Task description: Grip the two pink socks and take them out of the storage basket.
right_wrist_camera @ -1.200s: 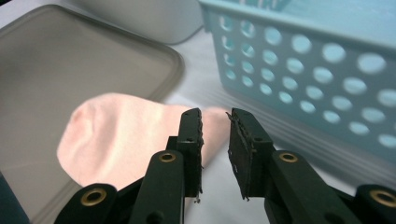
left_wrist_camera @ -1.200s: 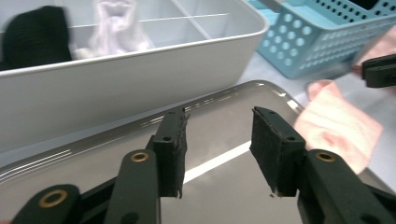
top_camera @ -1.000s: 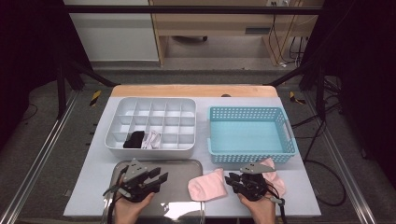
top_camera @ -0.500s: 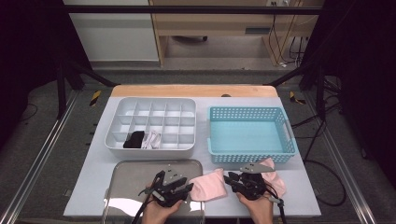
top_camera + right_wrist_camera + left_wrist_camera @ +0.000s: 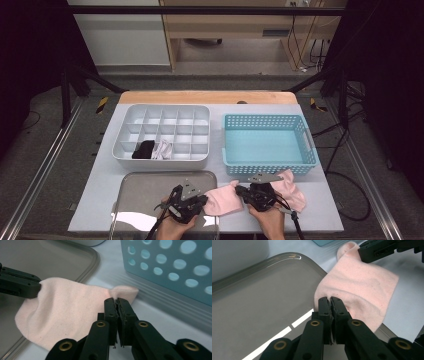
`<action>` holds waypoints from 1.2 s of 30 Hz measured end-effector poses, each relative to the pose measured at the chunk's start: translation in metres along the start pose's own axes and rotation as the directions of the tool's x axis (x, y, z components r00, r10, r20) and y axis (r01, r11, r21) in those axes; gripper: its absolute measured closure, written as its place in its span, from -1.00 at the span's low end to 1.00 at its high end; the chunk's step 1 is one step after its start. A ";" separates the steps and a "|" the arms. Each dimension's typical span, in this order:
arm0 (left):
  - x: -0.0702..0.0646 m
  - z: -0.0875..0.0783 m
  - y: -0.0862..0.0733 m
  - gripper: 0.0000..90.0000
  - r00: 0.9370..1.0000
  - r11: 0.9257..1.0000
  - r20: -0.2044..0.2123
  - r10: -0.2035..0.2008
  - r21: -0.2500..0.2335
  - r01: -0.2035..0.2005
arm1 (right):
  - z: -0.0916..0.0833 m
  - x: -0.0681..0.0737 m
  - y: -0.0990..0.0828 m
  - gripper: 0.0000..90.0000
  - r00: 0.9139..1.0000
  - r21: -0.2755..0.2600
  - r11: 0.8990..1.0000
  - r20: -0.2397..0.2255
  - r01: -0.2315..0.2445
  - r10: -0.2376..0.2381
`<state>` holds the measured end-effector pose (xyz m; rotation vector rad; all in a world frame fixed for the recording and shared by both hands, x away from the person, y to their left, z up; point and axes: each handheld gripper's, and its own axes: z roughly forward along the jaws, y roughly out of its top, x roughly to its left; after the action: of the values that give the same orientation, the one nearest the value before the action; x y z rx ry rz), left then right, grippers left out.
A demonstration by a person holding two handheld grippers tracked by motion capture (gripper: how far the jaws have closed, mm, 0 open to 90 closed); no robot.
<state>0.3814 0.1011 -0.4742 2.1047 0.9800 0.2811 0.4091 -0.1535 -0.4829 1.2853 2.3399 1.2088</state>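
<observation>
A pink sock [image 5: 223, 200] lies at the table's front, its left end over the right rim of the grey tray [image 5: 145, 187]. My left gripper [image 5: 201, 204] is shut on that left end; the left gripper view shows the jaws together with a fold of the sock [image 5: 362, 282] pinched at their tips [image 5: 330, 300]. My right gripper [image 5: 241, 191] is shut on the sock's right end, the cloth [image 5: 67, 307] bunched at the closed tips [image 5: 117, 300]. Both pairs of jaws have just been closing onto the sock. The sock stretches flat between the two grippers.
A second pink sock [image 5: 295, 192] lies right of my right hand. Behind it stands a blue perforated basket [image 5: 270, 119]. A white divided organizer [image 5: 160, 109] at the back left holds a black item [image 5: 143, 149] and a white one [image 5: 163, 149].
My left gripper has moved right across the tray to the sock's left end and shut on it. The right gripper has stayed in place and shut on the other end.
</observation>
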 end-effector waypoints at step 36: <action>0.041 -0.044 -0.028 0.94 0.995 0.996 -0.043 -0.088 -0.005 0.088 | 0.013 0.025 0.003 0.46 0.995 -0.018 0.996 -0.046 0.087 -0.087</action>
<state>0.3729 0.1667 -0.4704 2.0538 1.0935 0.2851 0.4029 -0.1257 -0.4843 1.1493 2.3867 1.2403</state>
